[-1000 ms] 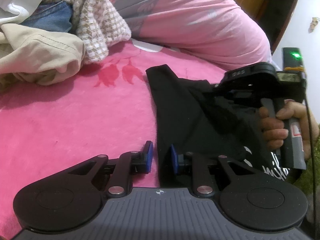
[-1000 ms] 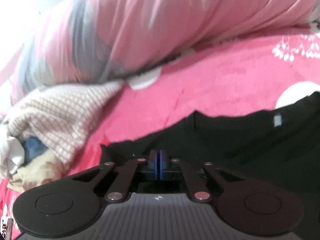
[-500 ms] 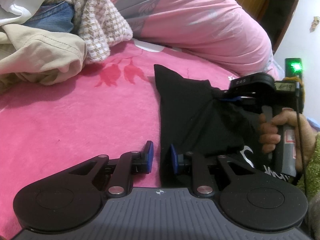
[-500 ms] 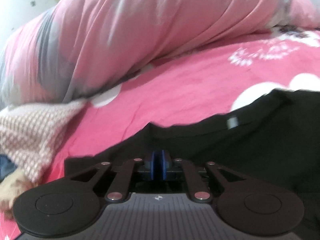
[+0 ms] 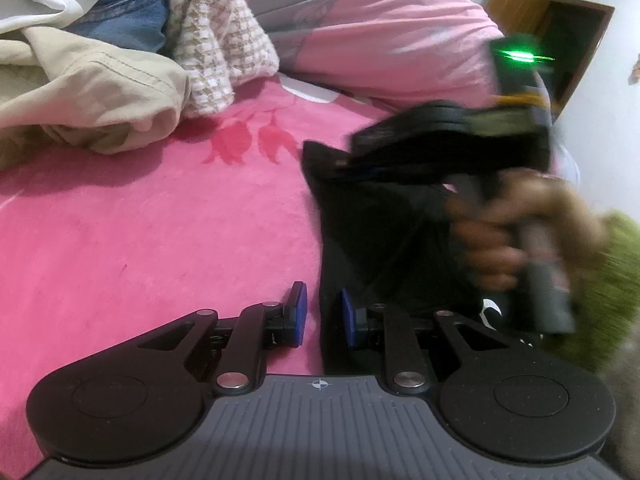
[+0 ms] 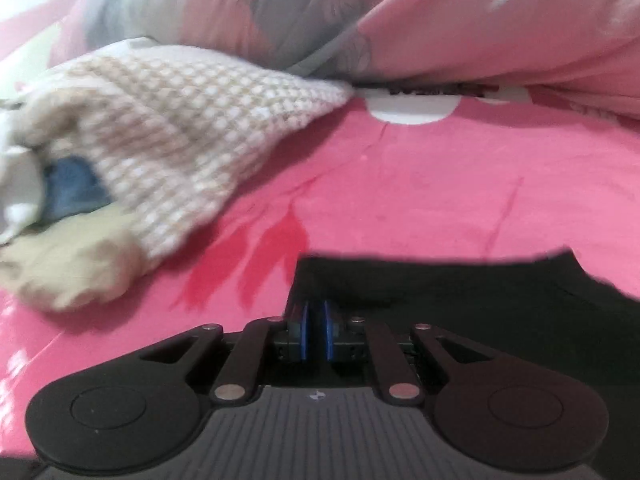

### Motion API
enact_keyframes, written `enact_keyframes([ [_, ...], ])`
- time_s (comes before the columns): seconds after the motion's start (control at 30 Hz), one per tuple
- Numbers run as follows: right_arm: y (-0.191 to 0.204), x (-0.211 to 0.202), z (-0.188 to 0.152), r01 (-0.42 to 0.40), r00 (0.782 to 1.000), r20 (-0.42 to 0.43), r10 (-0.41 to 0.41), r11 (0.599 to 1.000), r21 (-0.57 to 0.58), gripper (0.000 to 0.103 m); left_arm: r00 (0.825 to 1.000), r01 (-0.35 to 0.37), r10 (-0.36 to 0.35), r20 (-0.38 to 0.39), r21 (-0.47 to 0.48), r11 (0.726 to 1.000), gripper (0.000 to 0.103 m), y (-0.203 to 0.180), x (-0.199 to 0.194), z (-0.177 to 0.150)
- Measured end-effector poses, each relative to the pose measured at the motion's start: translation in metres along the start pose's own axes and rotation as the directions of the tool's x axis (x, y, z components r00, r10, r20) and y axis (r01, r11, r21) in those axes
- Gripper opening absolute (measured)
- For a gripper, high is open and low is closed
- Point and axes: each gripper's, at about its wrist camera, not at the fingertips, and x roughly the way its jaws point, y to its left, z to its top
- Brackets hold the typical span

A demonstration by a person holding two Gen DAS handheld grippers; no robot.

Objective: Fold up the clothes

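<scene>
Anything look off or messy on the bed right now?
Only the unfolded heap of beige, checked knit and denim clothes at the far left of the pink bedsheet. The black garment is bunched where the right claw pinches it; the left claw is open.

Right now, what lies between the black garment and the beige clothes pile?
Only bare pink bedsheet separates the black garment from the clothes pile, seen in the left wrist view.

The right gripper [image 5: 352, 160] and the hand [image 5: 516, 236] holding it are smeared by motion blur in the left wrist view. Its fingertips sink into the black garment [image 5: 384, 240], whose lower part is hidden behind the left gripper's [image 5: 323, 316] body.
</scene>
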Motion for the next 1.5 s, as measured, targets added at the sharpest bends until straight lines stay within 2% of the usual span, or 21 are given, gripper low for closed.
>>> enact_keyframes([
  [0.13,-0.02,-0.001,0.013,0.041,0.997,0.065,-0.049,0.993,0.108,0.008,1.0,0.012,-0.012,-0.002,-0.013,1.0,0.021,0.003,-0.001,0.001],
  [0.27,-0.048,-0.059,0.007,0.084,0.989,0.109,-0.102,0.984,0.158,0.01,0.999,0.037,-0.038,-0.009,-0.055,0.998,0.021,0.009,-0.002,0.003],
  [0.37,-0.053,-0.111,-0.016,0.025,0.997,0.074,-0.032,0.995,0.1,0.01,0.998,0.057,-0.058,-0.008,-0.098,0.994,0.021,0.015,-0.004,0.005],
  [0.5,-0.028,-0.138,-0.051,-0.029,1.0,-0.011,0.028,0.996,-0.088,0.01,0.998,0.056,-0.056,0.004,-0.122,0.991,0.022,0.019,-0.005,0.006],
  [0.6,-0.005,-0.131,-0.08,-0.002,0.997,-0.073,-0.016,0.971,-0.24,0.01,0.998,0.059,-0.059,0.001,-0.14,0.988,0.021,0.024,-0.005,0.007],
  [0.7,-0.01,-0.119,-0.103,0.032,0.979,-0.185,-0.081,0.967,-0.253,0.009,0.998,0.067,-0.069,-0.004,-0.16,0.985,0.021,0.027,-0.005,0.008],
  [0.73,-0.01,-0.125,-0.105,0.026,0.979,-0.191,-0.077,0.967,-0.255,0.009,0.998,0.068,-0.07,-0.005,-0.165,0.984,0.021,0.027,-0.004,0.008],
  [0.87,-0.013,-0.138,-0.095,0.025,0.98,-0.189,-0.066,0.977,-0.212,0.01,0.997,0.069,-0.072,-0.007,-0.172,0.983,0.021,0.028,-0.003,0.009],
  [1.17,-0.018,-0.118,-0.096,0.057,0.972,-0.217,-0.095,0.983,-0.177,0.01,0.998,0.053,-0.055,-0.007,-0.141,0.989,0.021,0.026,-0.001,0.009],
  [1.27,-0.017,-0.124,-0.088,0.06,0.964,-0.247,-0.095,0.987,-0.147,0.01,0.999,0.044,-0.045,-0.006,-0.13,0.991,0.021,0.024,-0.001,0.009],
  [1.3,-0.016,-0.127,-0.083,0.06,0.965,-0.246,-0.094,0.988,-0.142,0.01,0.999,0.04,-0.041,-0.005,-0.126,0.991,0.021,0.023,-0.001,0.009],
  [1.43,-0.012,-0.118,-0.057,0.103,0.984,-0.131,-0.123,0.984,-0.147,0.01,0.999,0.035,-0.036,-0.001,-0.115,0.993,0.021,0.023,-0.001,0.007],
  [1.5,-0.018,-0.103,-0.058,0.128,0.975,-0.161,-0.153,0.98,-0.154,0.01,0.999,0.037,-0.038,-0.001,-0.12,0.992,0.02,0.024,-0.001,0.007],
])
